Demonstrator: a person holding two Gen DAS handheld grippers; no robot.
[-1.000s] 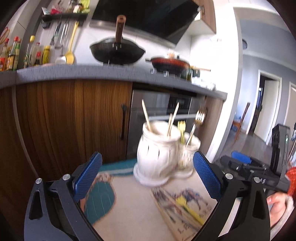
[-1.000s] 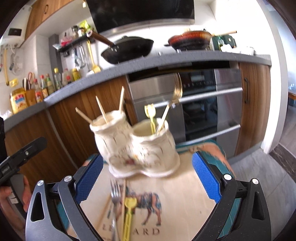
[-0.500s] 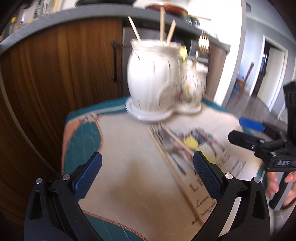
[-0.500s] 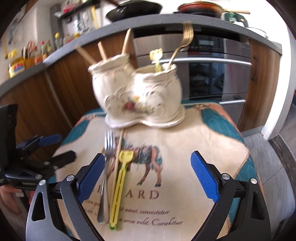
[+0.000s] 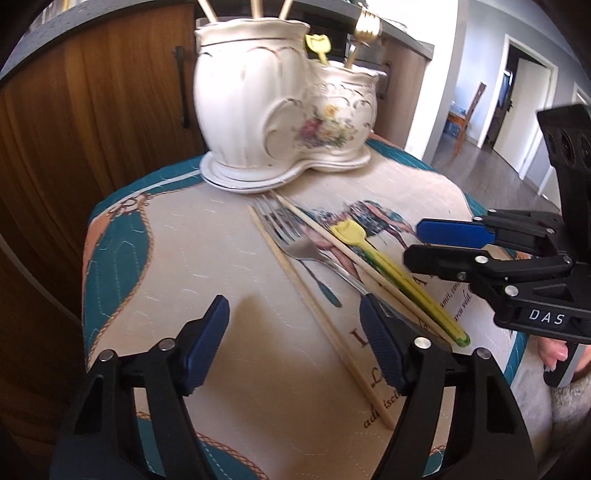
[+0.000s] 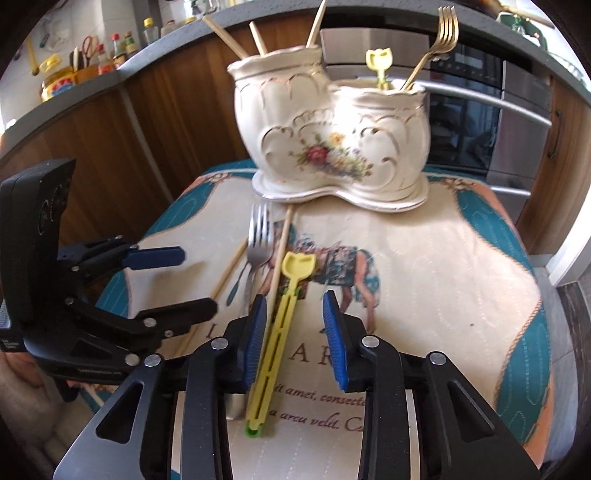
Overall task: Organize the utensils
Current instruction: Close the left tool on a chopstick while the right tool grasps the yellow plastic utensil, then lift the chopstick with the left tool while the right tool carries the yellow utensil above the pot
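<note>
A cream two-pot ceramic holder [image 5: 288, 118] [image 6: 332, 147] stands at the far side of the printed cloth [image 5: 184, 258] [image 6: 443, 277]. Its taller pot holds chopsticks [image 6: 255, 37]; the lower one holds a gold fork [image 6: 439, 33] and a small yellow utensil [image 6: 378, 61]. On the cloth lie a silver fork [image 5: 303, 251] [image 6: 258, 240], two loose chopsticks [image 5: 295, 277] [image 6: 280, 251] and a long yellow utensil [image 5: 388, 266] [image 6: 299, 266]. My left gripper [image 5: 293, 332] [image 6: 184, 282] is closing, astride one chopstick without pressing it. My right gripper [image 6: 293, 325] [image 5: 415, 242] is closing around the yellow handle, which the pads do not grip.
Wooden cabinet doors [image 5: 92, 110] stand behind the small table, with an oven [image 6: 480, 110] to the right. Bottles [image 6: 92, 55] line the counter above. A doorway and a chair [image 5: 472, 107] show at the far right. A hand [image 5: 554, 350] grips the right tool's handle.
Both grippers have sunk toward the cloth and tipped downward. Both pairs of jaws have narrowed, the right far more, and it now straddles the yellow utensil's handle.
</note>
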